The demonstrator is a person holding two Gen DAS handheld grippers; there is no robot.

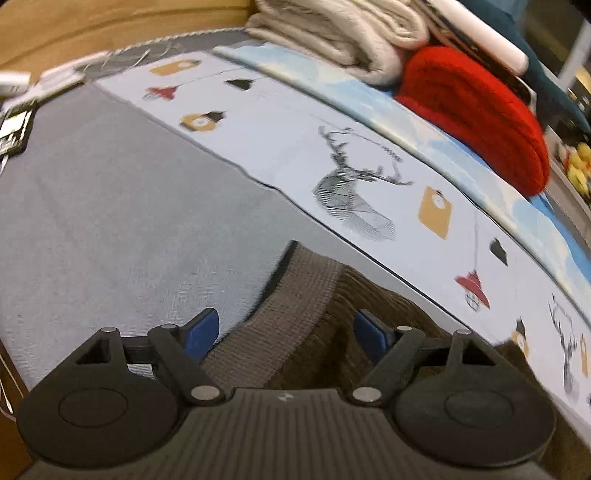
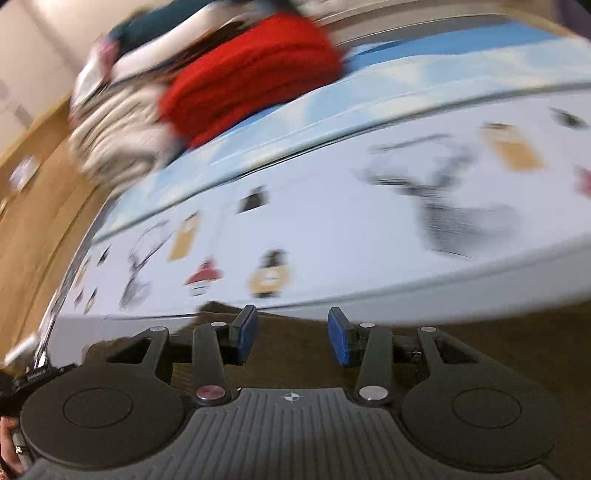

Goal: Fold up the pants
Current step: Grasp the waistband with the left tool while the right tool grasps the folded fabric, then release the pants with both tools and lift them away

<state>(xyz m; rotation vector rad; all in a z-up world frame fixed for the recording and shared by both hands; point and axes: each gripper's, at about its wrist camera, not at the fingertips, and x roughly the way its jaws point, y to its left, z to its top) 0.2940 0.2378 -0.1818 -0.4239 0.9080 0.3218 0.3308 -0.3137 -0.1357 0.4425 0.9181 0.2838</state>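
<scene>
The brown pants point(image 1: 295, 325) lie on the bed against the patterned sheet point(image 1: 280, 147), ribbed waistband toward the grey cover. The left gripper point(image 1: 284, 332) hangs over that band, jaws wide apart and empty; the right gripper point(image 2: 291, 332) (its view badly smeared) is part open above brown cloth, holding nothing. I'd pinch both waistband corners squarely before lifting.

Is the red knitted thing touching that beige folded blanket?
Touching. The left wrist view shows the red knit pressed against the beige blanket, no gap between.
</scene>
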